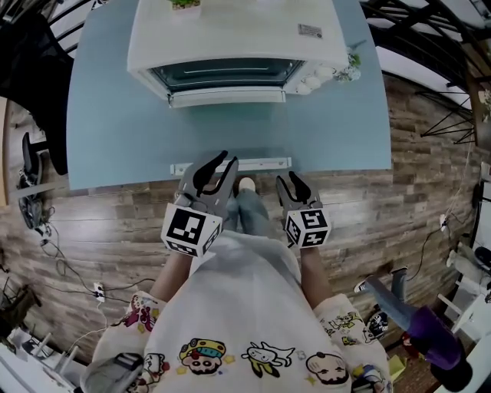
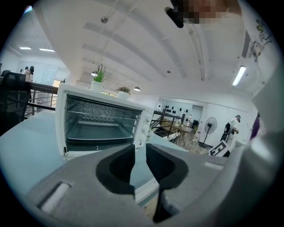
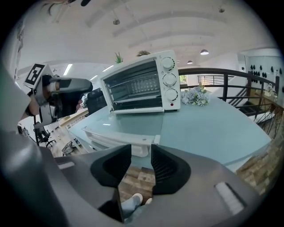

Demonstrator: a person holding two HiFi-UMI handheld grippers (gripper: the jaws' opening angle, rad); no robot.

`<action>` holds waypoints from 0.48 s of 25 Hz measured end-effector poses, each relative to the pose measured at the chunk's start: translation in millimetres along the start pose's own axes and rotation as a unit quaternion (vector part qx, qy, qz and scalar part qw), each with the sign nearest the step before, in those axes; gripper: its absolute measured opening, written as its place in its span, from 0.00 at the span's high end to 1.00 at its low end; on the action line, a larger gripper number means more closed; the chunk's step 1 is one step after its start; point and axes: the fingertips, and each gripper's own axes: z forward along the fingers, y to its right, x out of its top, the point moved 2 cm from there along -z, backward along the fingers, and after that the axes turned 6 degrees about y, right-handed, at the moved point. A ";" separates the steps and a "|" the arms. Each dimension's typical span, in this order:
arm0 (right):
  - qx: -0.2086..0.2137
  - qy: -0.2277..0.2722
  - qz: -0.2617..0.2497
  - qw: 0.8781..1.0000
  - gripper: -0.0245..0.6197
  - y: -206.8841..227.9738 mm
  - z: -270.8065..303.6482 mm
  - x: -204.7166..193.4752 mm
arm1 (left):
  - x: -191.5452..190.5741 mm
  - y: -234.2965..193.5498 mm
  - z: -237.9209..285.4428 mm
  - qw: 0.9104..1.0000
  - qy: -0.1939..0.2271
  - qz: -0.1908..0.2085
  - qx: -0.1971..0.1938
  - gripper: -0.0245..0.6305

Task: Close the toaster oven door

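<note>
A white toaster oven (image 1: 230, 38) stands at the far side of the blue table (image 1: 107, 115). Its glass door (image 1: 230, 130) lies folded down flat toward me, and the door's white handle bar (image 1: 261, 163) sits near the table's front edge. The oven's wire rack shows in the left gripper view (image 2: 100, 124). My left gripper (image 1: 227, 161) hovers right at the handle, open with nothing between its fingers. My right gripper (image 1: 288, 179) hangs just short of the table edge, below the handle's right end, also open and empty. In the right gripper view the handle (image 3: 120, 138) lies just beyond the right gripper (image 3: 141, 155).
A small bunch of flowers (image 1: 349, 67) lies at the oven's right side, and a potted plant (image 1: 184, 4) stands on top of it. Wooden floor (image 1: 430, 123) surrounds the table. Cables (image 1: 54, 246) trail at the left, and a black railing (image 1: 430, 31) runs at the right.
</note>
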 end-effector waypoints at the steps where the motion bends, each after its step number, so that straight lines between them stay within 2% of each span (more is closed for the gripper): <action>1: 0.001 -0.004 0.005 1.000 0.75 -0.3 1.7 -4.6 | -1.7 0.7 0.4 1.000 -0.002 -0.001 -0.002 0.86; 12: -0.012 0.003 0.053 0.999 0.74 4.8 22.9 -21.1 | -22.0 7.9 4.3 1.000 -0.020 -0.014 -0.013 0.86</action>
